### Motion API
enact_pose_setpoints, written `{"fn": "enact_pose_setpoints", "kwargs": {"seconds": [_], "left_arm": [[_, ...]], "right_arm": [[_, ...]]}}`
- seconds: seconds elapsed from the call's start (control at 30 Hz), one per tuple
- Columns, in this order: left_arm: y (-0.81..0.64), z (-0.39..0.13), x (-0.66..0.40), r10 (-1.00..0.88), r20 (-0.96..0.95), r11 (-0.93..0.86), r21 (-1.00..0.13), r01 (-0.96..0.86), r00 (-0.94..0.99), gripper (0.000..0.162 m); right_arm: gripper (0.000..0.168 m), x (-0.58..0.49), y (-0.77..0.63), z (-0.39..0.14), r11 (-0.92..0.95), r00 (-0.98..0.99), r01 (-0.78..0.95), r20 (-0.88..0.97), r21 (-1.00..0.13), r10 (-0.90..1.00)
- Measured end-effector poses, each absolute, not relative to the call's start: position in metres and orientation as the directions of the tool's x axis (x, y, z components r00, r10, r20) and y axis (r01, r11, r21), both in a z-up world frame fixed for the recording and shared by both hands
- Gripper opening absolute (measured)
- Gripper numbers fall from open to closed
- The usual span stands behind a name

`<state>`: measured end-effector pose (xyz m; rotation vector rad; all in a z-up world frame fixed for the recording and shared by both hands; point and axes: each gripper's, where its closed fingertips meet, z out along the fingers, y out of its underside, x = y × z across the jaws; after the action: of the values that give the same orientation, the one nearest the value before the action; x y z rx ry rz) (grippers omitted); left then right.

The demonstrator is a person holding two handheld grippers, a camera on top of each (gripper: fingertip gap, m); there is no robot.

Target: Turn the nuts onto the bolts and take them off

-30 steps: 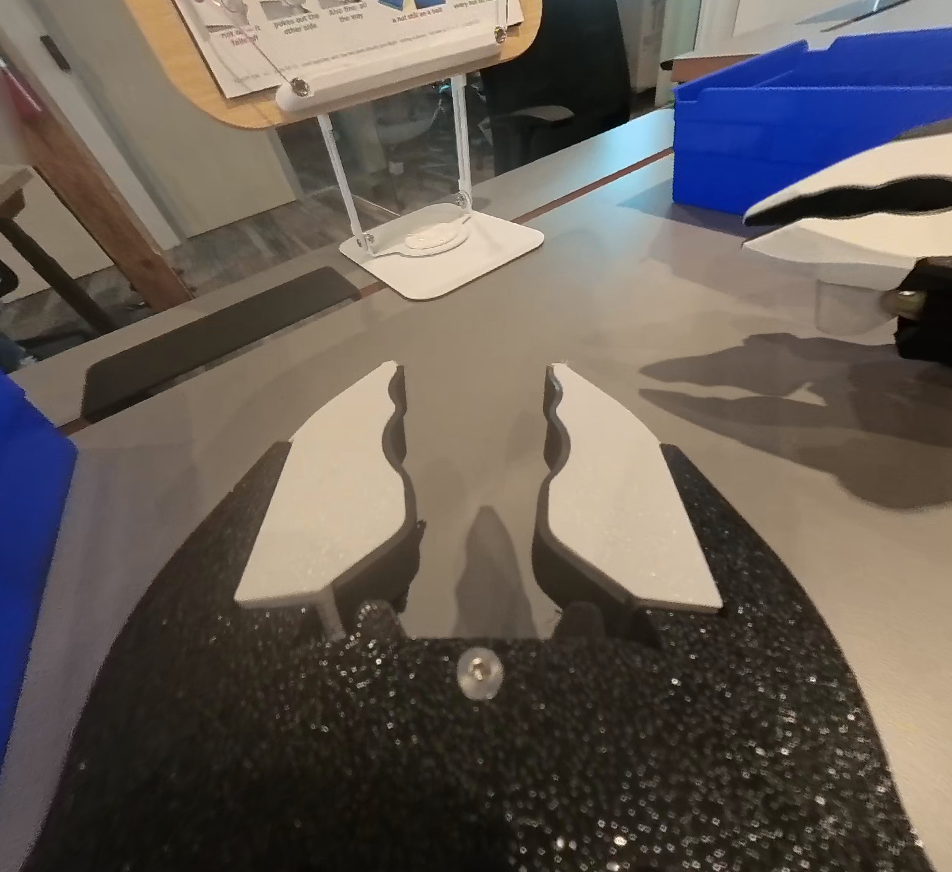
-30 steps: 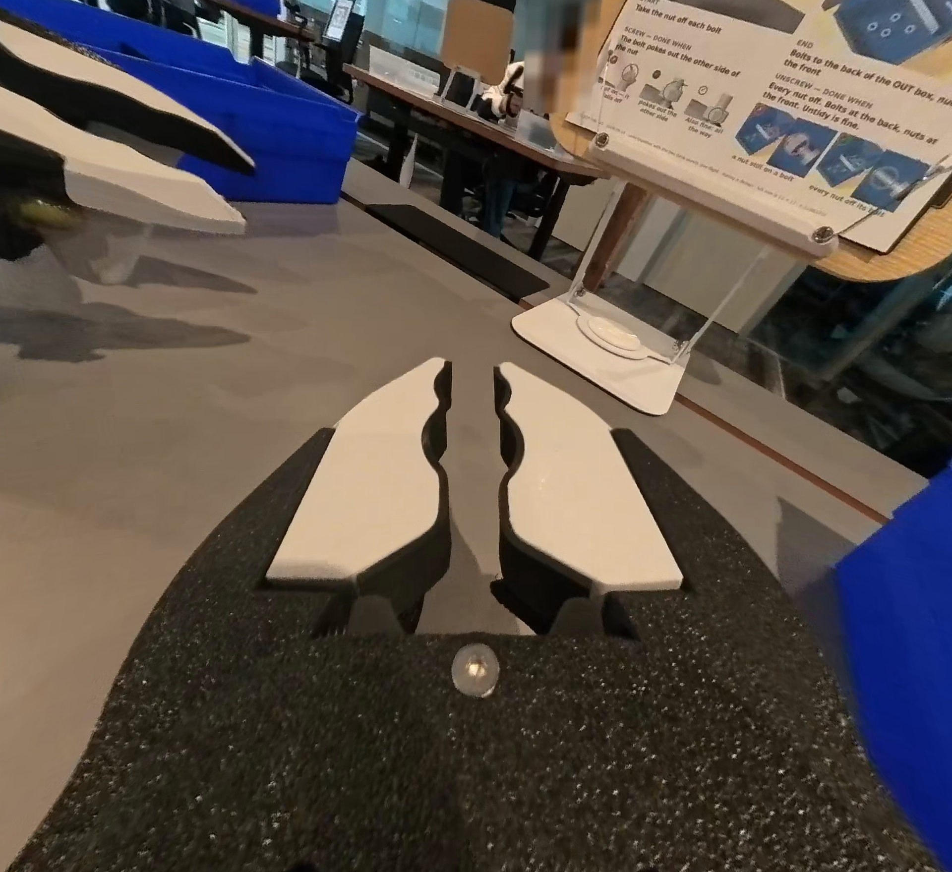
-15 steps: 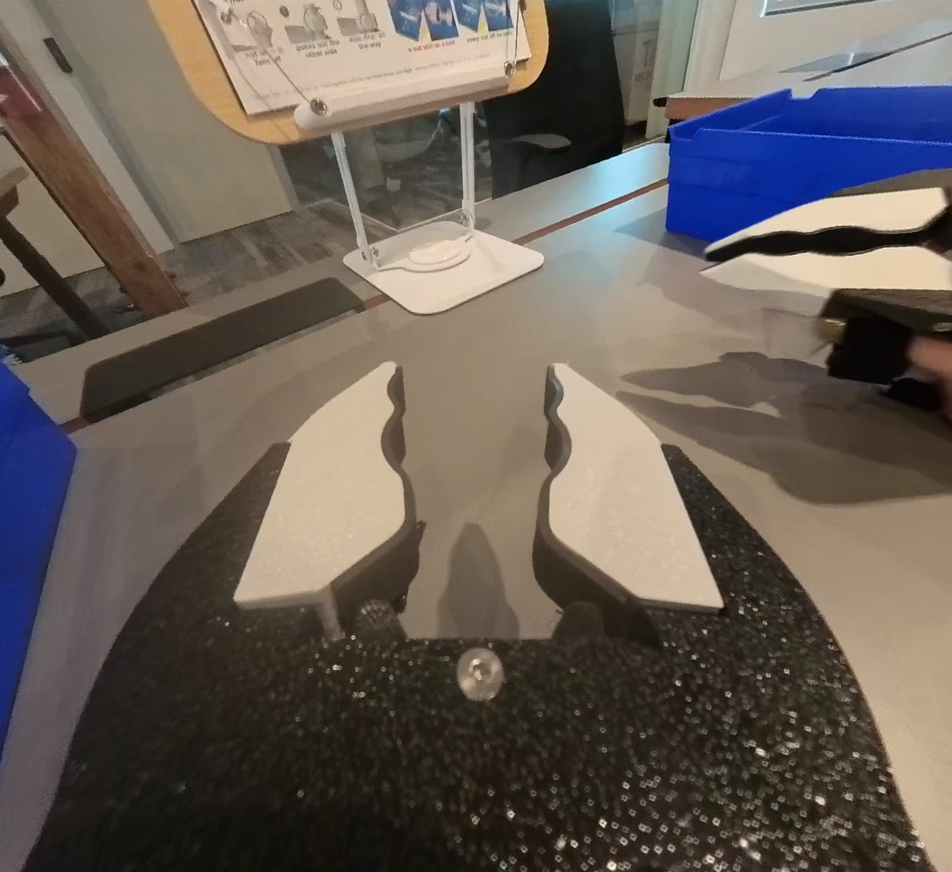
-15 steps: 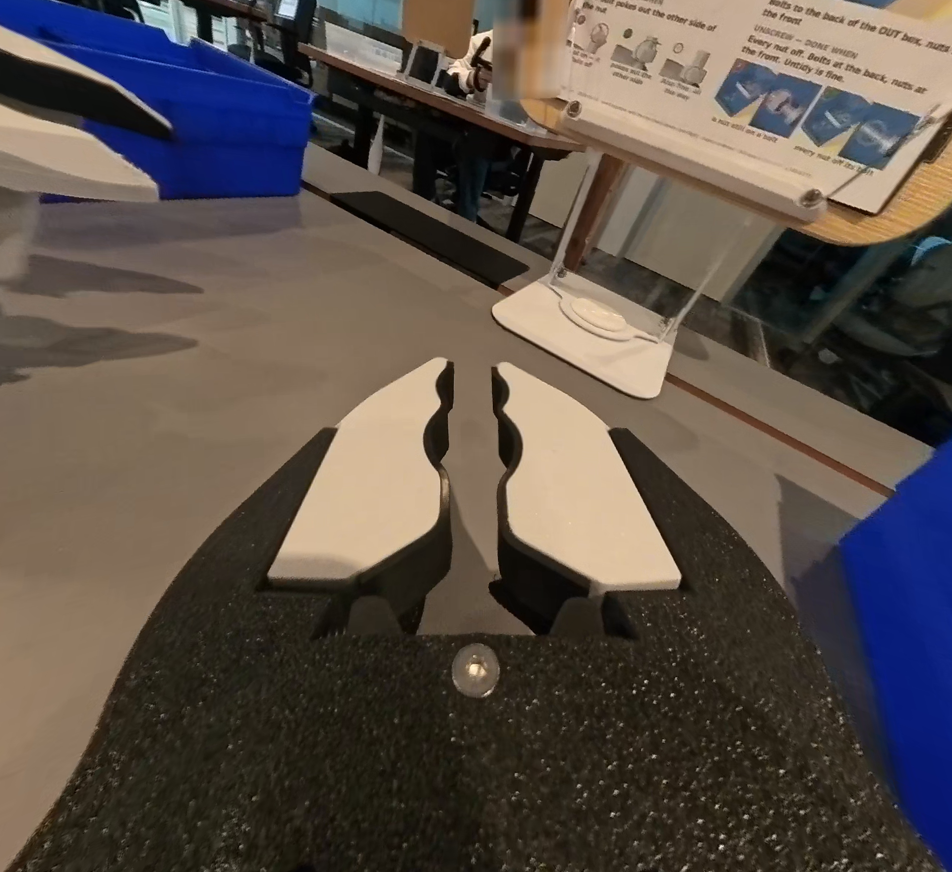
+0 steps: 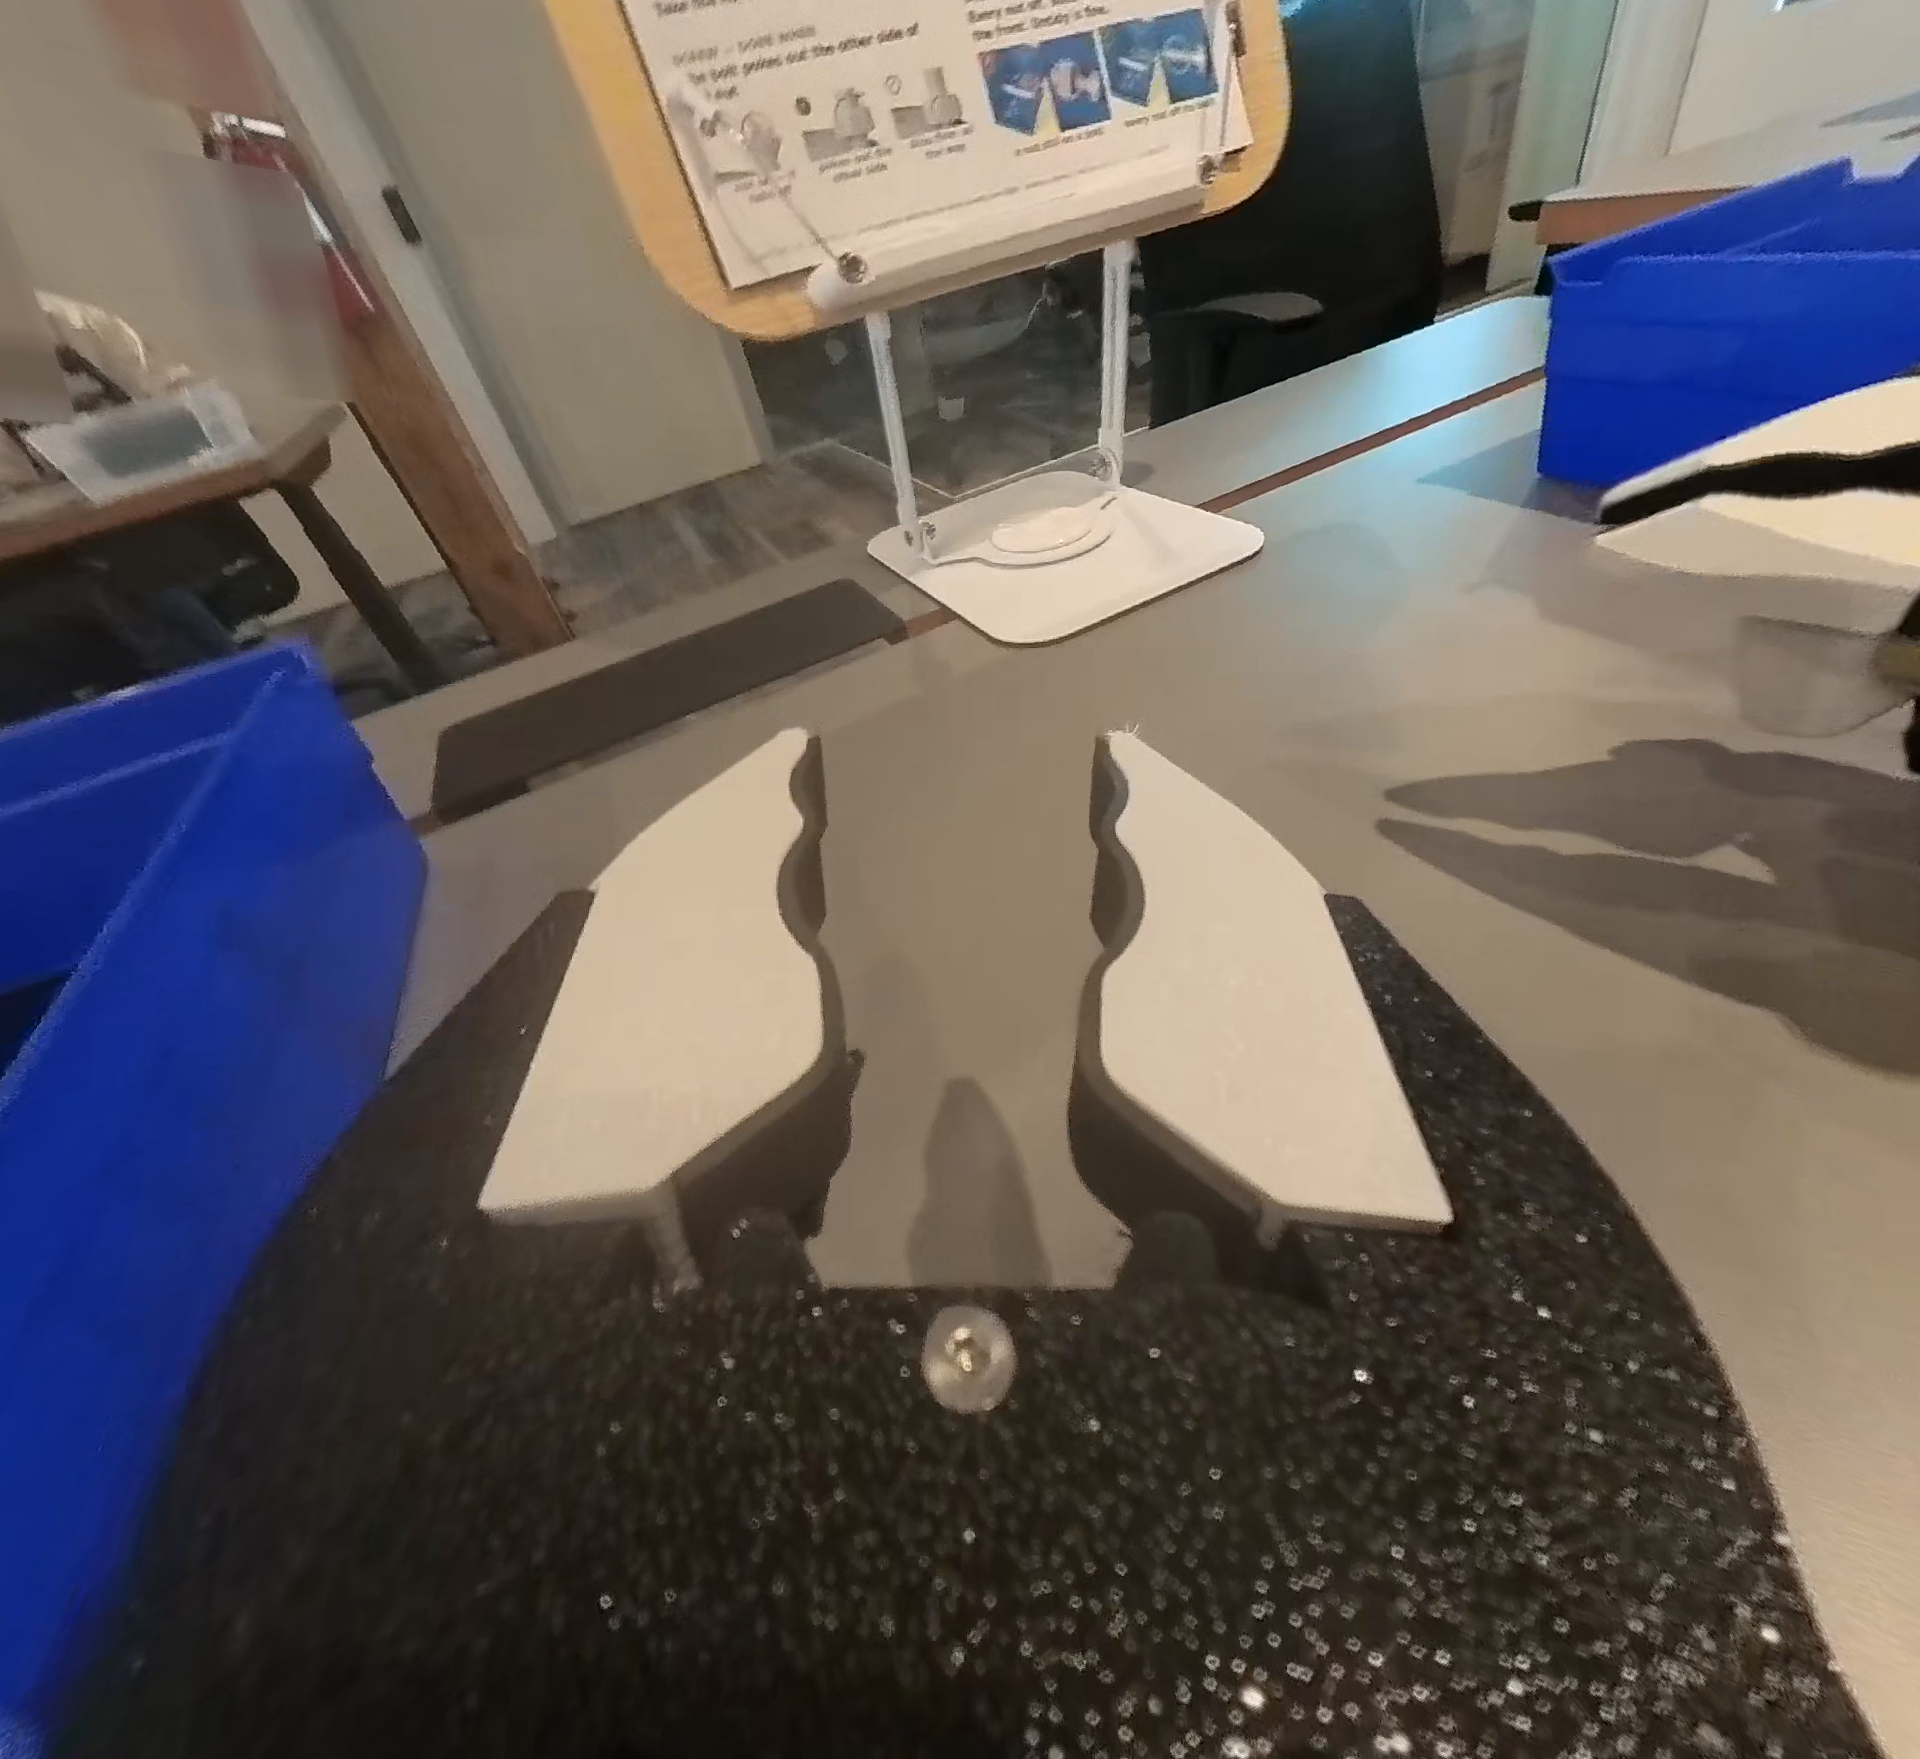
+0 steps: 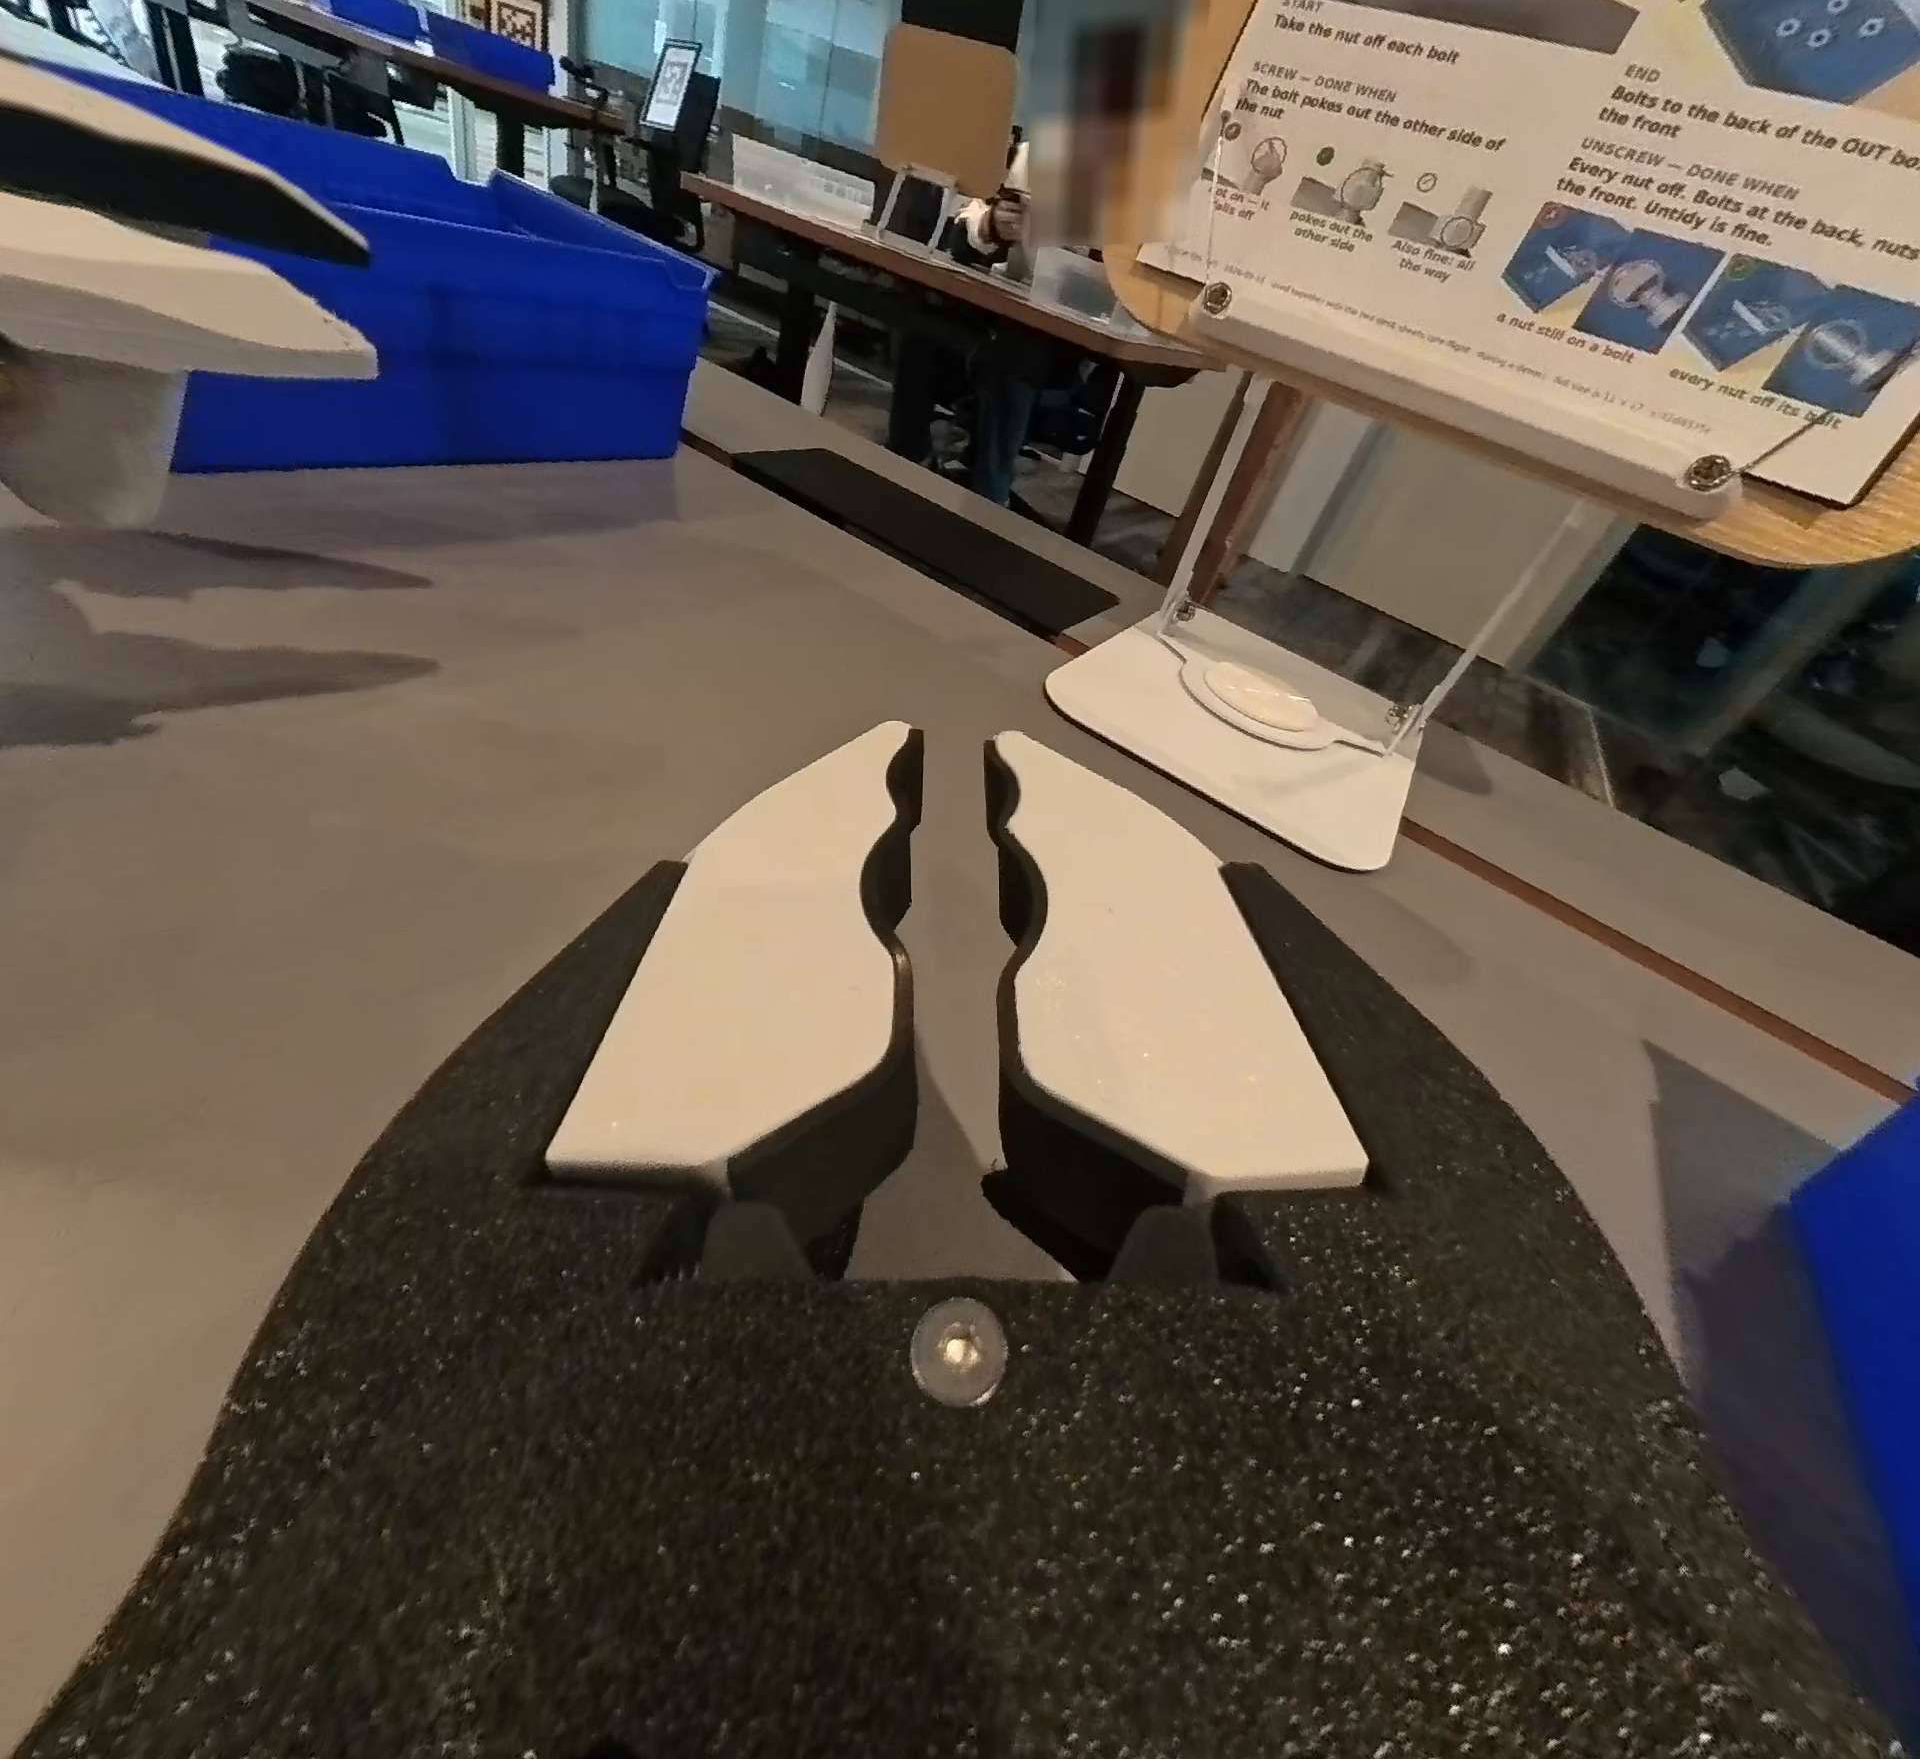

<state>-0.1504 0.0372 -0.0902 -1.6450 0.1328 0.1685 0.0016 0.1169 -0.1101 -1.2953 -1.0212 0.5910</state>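
Observation:
No nuts or bolts show in either view. My left gripper (image 5: 956,759) is open and empty, low over the grey table (image 5: 1195,701), next to a blue bin (image 5: 177,982) on its left. My right gripper (image 6: 951,741) is open by only a narrow gap and holds nothing; it hovers over the same table (image 6: 416,826). Its white fingers also show at the right edge of the left wrist view (image 5: 1766,504). The left gripper's fingers show at the left edge of the right wrist view (image 6: 177,255).
A wooden instruction board on a white stand (image 5: 1070,556) stands at the table's far edge, also in the right wrist view (image 6: 1247,753). A black strip (image 5: 665,701) lies along that edge. A second blue bin (image 5: 1714,338) sits at the far right, close to my right gripper (image 6: 1860,1314).
The left gripper has moved left and tilted up, so the left blue bin fills more of its view. The right gripper has barely shifted. Both jaw gaps are unchanged.

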Motion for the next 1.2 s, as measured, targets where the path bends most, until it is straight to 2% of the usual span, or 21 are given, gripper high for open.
{"fn": "enact_pose_setpoints", "kwargs": {"seconds": [0.17,0.3,0.5,0.77,0.93,1.2], "left_arm": [[0.029,-0.078,-0.161,0.046,-0.205,-0.059,-0.978,-0.202,0.978,0.048],[0.013,-0.06,-0.173,0.116,-0.3,-0.089,-0.953,-0.291,0.947,0.057],[-0.007,-0.04,-0.189,0.204,-0.388,-0.088,-0.922,-0.378,0.899,0.055],[-0.023,-0.04,-0.213,0.22,-0.389,-0.145,-0.92,-0.365,0.895,0.055],[-0.031,-0.031,-0.217,0.219,-0.335,-0.08,-0.942,-0.326,0.916,0.049],[-0.037,-0.022,-0.234,0.254,-0.297,-0.061,-0.955,-0.292,0.92,0.049]], "right_arm": [[0.01,0.0,0.113,-0.11,0.245,0.448,0.187,0.304,-0.951,0.841],[0.01,-0.003,0.107,-0.111,0.271,0.427,0.198,0.332,-0.942,0.841],[0.01,-0.008,0.104,-0.114,0.309,0.405,0.237,0.382,-0.921,0.831],[0.01,-0.011,0.102,-0.116,0.337,0.393,0.263,0.419,-0.904,0.819],[0.009,-0.012,0.1,-0.116,0.345,0.386,0.264,0.427,-0.901,0.818],[0.008,-0.015,0.096,-0.117,0.345,0.348,0.245,0.414,-0.906,0.841]]}}
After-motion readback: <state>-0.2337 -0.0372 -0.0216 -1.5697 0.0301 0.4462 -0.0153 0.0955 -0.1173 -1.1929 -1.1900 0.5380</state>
